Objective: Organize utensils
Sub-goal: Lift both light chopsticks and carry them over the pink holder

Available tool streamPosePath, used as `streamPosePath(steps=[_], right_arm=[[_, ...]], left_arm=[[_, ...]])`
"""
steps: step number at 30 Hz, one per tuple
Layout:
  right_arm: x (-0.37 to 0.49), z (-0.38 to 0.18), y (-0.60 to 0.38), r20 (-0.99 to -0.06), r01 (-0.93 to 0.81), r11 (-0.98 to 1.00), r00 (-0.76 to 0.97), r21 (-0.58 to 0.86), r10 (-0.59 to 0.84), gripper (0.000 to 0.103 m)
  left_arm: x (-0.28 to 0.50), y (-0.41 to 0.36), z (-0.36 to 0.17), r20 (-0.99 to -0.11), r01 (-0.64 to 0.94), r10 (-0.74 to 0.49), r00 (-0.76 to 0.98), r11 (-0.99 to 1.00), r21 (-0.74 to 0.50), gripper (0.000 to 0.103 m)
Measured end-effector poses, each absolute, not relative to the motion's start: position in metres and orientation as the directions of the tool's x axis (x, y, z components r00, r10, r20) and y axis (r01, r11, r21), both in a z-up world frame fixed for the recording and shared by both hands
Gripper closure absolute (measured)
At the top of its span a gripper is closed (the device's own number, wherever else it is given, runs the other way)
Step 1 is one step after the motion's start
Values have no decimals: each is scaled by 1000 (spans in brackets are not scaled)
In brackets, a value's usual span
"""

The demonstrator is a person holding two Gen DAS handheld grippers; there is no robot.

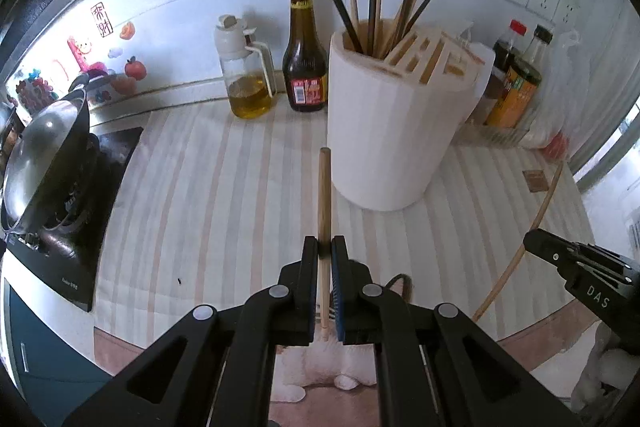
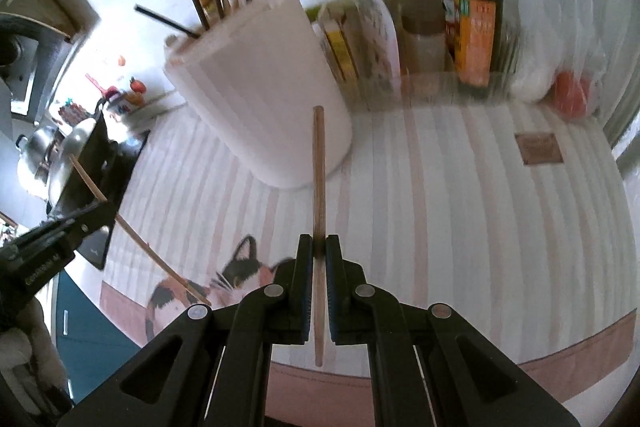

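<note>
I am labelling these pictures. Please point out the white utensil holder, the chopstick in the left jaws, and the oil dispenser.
white utensil holder (image 1: pixel 392 131), left wrist view, front wall.
chopstick (image 1: pixel 324 195), left wrist view, shaft above the jaws.
oil dispenser (image 1: pixel 248 91), left wrist view, glass body.

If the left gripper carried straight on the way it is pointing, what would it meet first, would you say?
Probably the white holder. The left gripper is shut on a chopstick whose tip points at the holder's lower wall, so that tip would likely touch first. Depth is hard to judge here.
</note>
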State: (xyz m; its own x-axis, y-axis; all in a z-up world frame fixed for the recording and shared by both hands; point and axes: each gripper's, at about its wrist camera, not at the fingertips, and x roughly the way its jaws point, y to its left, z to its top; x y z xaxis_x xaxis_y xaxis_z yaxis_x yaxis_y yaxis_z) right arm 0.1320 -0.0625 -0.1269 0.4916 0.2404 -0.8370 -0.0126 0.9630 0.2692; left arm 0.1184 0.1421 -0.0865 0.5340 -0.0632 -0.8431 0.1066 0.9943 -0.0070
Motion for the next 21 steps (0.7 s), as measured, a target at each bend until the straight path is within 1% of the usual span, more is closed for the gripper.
streamPosePath(steps=[7,13,21], right_arm=[[139,-81,-60,-780,-48,961,573,274,251,97],[156,-22,-56,-701,-103,954,657,283,279,97],[197,55,-44,-594,-156,958,757,241,273,97]], left_arm=[[121,143,-46,-799,96,-85,595,995,-34,99],[130,145,6,-738,77,-78,671,996,-35,99],[164,150,68,-651,45,-80,755,996,-71,99]])
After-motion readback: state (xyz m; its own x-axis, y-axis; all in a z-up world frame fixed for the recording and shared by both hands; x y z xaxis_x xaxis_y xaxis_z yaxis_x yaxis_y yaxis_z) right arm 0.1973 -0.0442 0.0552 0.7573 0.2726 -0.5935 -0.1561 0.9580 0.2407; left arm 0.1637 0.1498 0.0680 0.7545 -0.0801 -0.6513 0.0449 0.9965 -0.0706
